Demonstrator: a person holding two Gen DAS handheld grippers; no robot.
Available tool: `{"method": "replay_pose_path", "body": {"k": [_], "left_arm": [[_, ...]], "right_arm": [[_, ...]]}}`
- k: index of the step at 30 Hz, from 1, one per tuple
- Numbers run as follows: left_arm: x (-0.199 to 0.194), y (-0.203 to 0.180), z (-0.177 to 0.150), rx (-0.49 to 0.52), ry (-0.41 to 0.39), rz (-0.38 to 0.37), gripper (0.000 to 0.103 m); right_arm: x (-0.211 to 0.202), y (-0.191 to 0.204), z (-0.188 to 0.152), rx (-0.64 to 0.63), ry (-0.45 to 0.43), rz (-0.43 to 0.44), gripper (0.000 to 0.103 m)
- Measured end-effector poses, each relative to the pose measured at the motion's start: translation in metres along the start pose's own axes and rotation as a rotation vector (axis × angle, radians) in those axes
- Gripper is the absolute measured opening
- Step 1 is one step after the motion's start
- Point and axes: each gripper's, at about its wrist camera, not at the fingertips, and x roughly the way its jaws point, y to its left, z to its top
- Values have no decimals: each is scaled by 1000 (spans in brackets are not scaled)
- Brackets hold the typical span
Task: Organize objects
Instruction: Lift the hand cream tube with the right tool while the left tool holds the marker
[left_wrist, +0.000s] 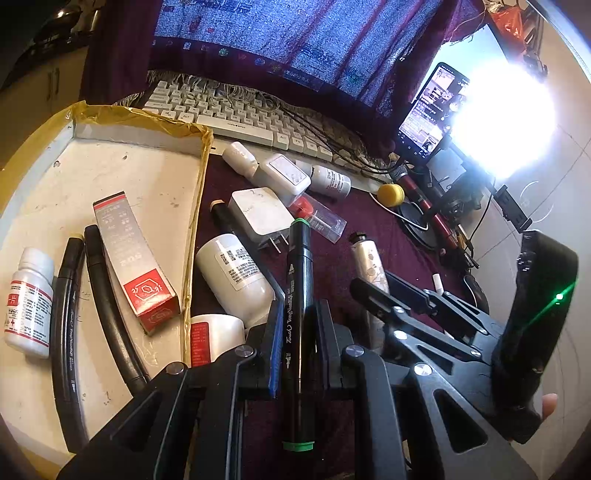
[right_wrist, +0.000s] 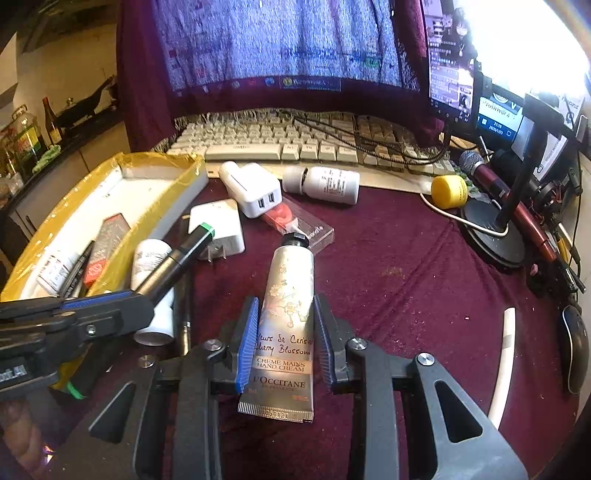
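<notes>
My left hand-held gripper (left_wrist: 295, 332) pinches a green-capped black marker (left_wrist: 299, 314) beside the yellow-taped tray (left_wrist: 201, 177). My right hand-held gripper (right_wrist: 286, 332) brackets the hand cream tube (right_wrist: 288, 314) on the maroon-clothed bench (right_wrist: 406, 277); whether it grips, I cannot tell.

Dark red cloth (right_wrist: 388, 266) over the desk, white keyboard (right_wrist: 295, 144) at the back, monitor (right_wrist: 280, 40) draped with fringed maroon fabric. Very strong white glare (left_wrist: 509, 122) at right, beside a lit phone (left_wrist: 430, 110). Bottles (right_wrist: 22, 140) on a dark counter far left.
</notes>
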Motion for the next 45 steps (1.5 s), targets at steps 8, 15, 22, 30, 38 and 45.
{"method": "replay_pose_path", "body": {"k": [8,15,22,30,38,45], "left_arm": [[-16,8,6,-26,-42,-4,13],[-19,14,5,-32,-46,-5,13],[-18,12,5,-27,-39,-8,13],[-25,19,5,-50,-59,-5,13],[-34,27,7,-65,-78,-2,13],[-46,49,11,-116,-108,13,13]], "right_arm": [[-9,4,3,0,-21,40,27],[-13,7,3,2,-26,69,27],[-12,7,2,11,-16,77,27],[-23,14,3,1,-44,104,27],[-30,31,8,-33,-66,151,27],[-29,57,13,-78,-65,210,27]]}}
